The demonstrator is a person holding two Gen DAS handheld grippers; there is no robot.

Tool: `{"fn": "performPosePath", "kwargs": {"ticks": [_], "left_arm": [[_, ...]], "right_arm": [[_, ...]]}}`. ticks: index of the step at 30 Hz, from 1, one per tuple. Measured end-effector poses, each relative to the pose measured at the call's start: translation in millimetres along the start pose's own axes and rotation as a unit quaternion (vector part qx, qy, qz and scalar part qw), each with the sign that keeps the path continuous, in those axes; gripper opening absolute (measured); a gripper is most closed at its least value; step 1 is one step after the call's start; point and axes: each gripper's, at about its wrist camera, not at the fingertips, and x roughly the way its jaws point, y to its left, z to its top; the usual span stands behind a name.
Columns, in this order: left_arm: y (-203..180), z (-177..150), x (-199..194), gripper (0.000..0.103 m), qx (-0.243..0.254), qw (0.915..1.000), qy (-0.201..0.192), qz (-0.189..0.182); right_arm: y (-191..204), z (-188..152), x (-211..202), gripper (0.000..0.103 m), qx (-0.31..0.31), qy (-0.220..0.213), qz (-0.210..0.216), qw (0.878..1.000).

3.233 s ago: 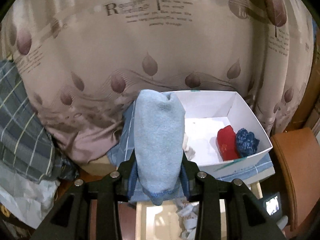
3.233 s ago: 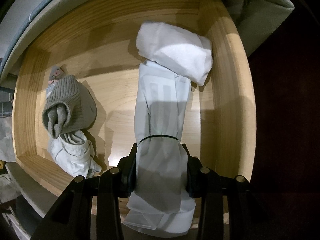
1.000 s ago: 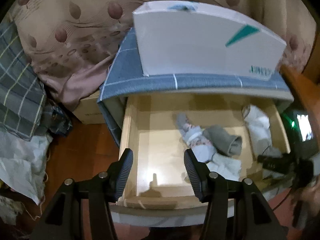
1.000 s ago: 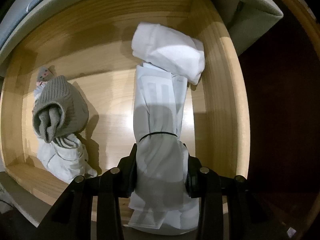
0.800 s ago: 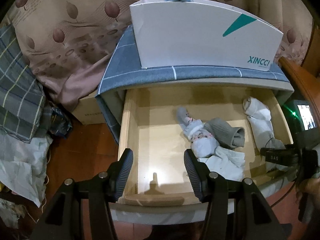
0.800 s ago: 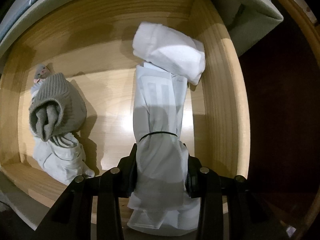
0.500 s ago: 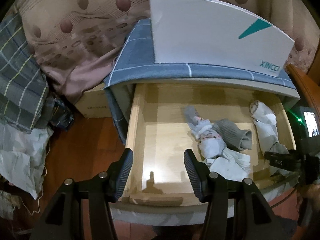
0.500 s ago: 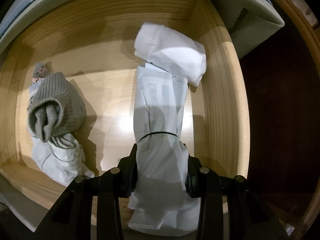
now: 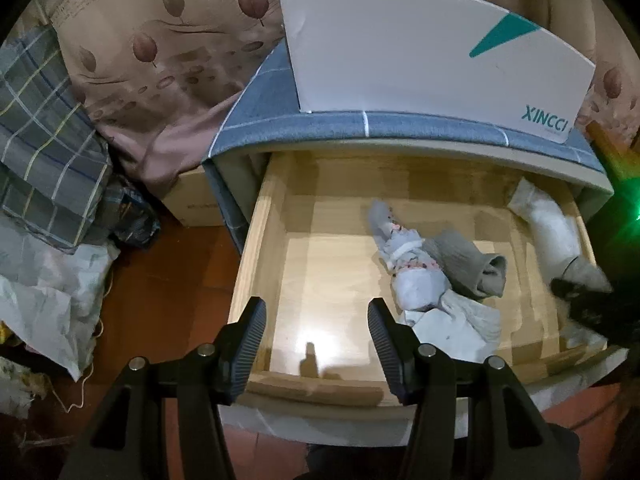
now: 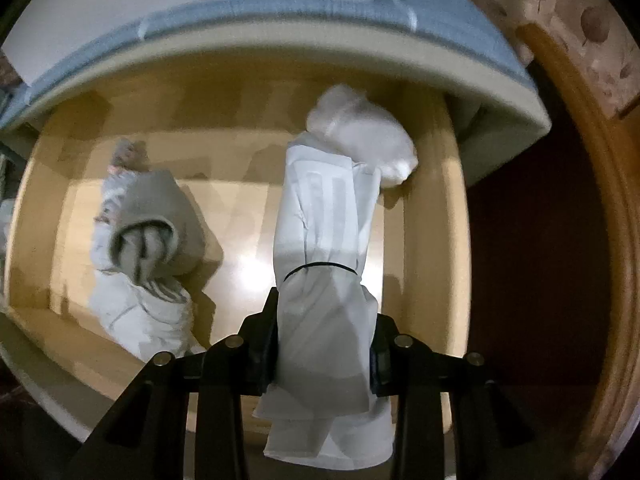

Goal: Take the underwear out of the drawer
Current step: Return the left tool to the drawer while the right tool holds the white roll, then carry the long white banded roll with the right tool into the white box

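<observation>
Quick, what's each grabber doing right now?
Left gripper: open, holding nothing.
Right gripper: shut on the white rolled garment.

drawer (image 9: 276,248): showing pale yellow wood
white roll (image 10: 324,280): lying in the drawer, ringed by a thin black band
grey sock (image 9: 468,268): lying left of the white roll, plain grey
box (image 9: 420,52): sitting above the drawer, white with teal triangle and lettering
cloth (image 9: 320,124): lying under the box, blue with white grid lines
curtain (image 9: 160,40): hanging behind the drawer, beige with brown leaves
floor (image 9: 168,280): showing reddish brown
</observation>
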Motion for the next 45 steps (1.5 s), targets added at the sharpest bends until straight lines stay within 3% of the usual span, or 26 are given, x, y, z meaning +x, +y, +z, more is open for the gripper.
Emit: {"fn": "performPosePath", "kwargs": {"ticks": [7,18,27,35,45], "left_arm": [[-12,-10,6,0.054,-0.017,0.9997,0.008,0.015],[-14,-13,11,0.054,-0.014,0.9995,0.005,0.028],[-9,-18,3,0.054,-0.03,0.999,-0.016,0.028],[-10,-19,6,0.054,-0.027,0.9992,-0.01,0.029],[-5,-20,19,0.054,-0.04,0.9989,0.018,0.014]], "right_arm": [[-7,-6,-51,0.031,-0.02,-0.083,0.008,0.996],[-34,-15,-94,0.03,-0.004,-0.091,0.07,0.993],[-40,-8,-154,0.03,-0.008,-0.15,0.086,0.985],[-23,44,-195,0.031,-0.022,-0.205,0.09,0.974],[-2,137,-187,0.031,-0.029,-0.212,0.069,0.974]]}}
